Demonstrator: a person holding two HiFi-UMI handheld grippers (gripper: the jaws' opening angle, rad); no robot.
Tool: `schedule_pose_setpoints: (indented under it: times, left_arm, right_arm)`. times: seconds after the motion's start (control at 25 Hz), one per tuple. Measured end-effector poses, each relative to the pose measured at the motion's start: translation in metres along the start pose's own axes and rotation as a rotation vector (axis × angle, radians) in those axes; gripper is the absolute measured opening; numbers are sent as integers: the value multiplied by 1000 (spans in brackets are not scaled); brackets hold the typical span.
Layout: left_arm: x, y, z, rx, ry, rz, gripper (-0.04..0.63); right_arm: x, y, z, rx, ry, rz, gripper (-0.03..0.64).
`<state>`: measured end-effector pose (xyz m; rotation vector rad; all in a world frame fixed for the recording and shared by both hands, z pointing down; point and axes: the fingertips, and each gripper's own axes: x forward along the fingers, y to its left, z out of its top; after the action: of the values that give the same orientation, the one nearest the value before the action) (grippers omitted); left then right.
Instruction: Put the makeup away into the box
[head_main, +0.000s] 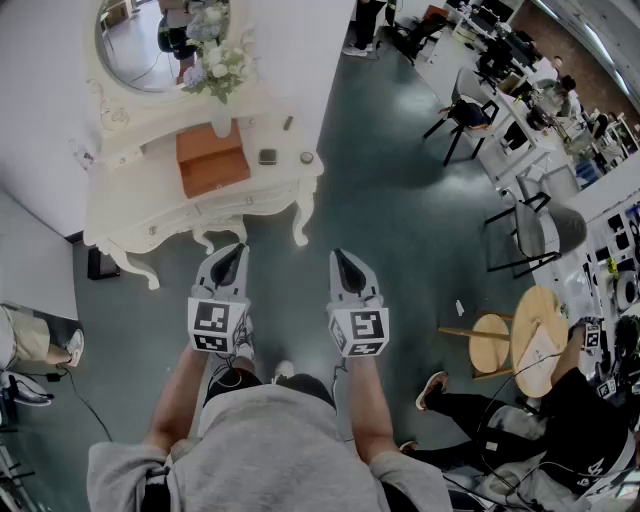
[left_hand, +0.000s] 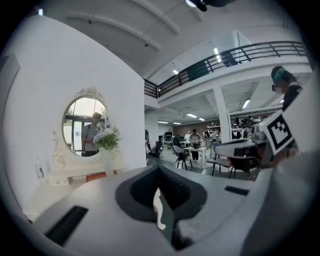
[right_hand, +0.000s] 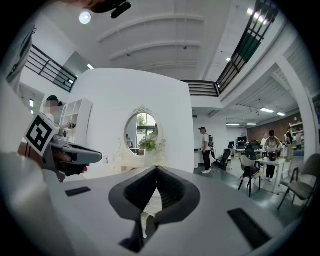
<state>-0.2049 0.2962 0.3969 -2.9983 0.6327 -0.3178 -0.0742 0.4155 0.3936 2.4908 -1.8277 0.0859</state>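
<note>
Currently both sets of fingers are pressed together with nothing between them: left gripper (head_main: 232, 258) and right gripper (head_main: 345, 265) are held side by side over bare floor, each seen closed and empty in its own gripper view.

Step in hand, as I judge it: the approach. No makeup is picked up yet. The grippers are well apart from the white dressing table (head_main: 150, 195).

Task things on the worktop: orange-brown box (head_main: 212, 160) near the middle, whether open or closed I cannot tell. To its right lie a small dark compact (head_main: 267, 156), a round pot (head_main: 306, 157) near the corner, and a short dark stick (head_main: 288, 123) further back. All are outside the box.

Next move likely calls for stepping up to the table, opening one set of fingers and lowering over the compact.

Around: vase of flowers (head_main: 220, 75) just behind the box, oval mirror (head_main: 150, 40) above. The vase could crowd a reach to the stick. Wooden stools (head_main: 490, 342) stand off to the right, clear of the path.
</note>
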Motion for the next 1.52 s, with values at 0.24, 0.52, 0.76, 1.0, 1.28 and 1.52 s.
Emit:
schedule_pose_setpoints:
  times: [0.24, 0.52, 0.76, 1.0, 1.28, 1.52]
  left_arm:
    - [39, 20, -1, -10, 13, -26, 0]
    - [96, 53, 5, 2, 25, -90, 0]
    - [146, 90, 0, 5, 33, -152, 1]
    - [187, 126, -3, 6, 39, -200, 1]
    - [236, 150, -26, -6, 66, -212, 0]
    - [299, 139, -22, -48, 113, -124, 1]
  right_arm:
    - [38, -9, 0, 9, 5, -4, 14]
    - [100, -16, -1, 10, 36, -40, 14]
    - [158, -19, -1, 8, 57, -96, 14]
    - [205, -24, -6, -9, 76, -154, 14]
    - [260, -40, -29, 1, 103, -156, 14]
    - [308, -103, -32, 1, 136, -63, 14]
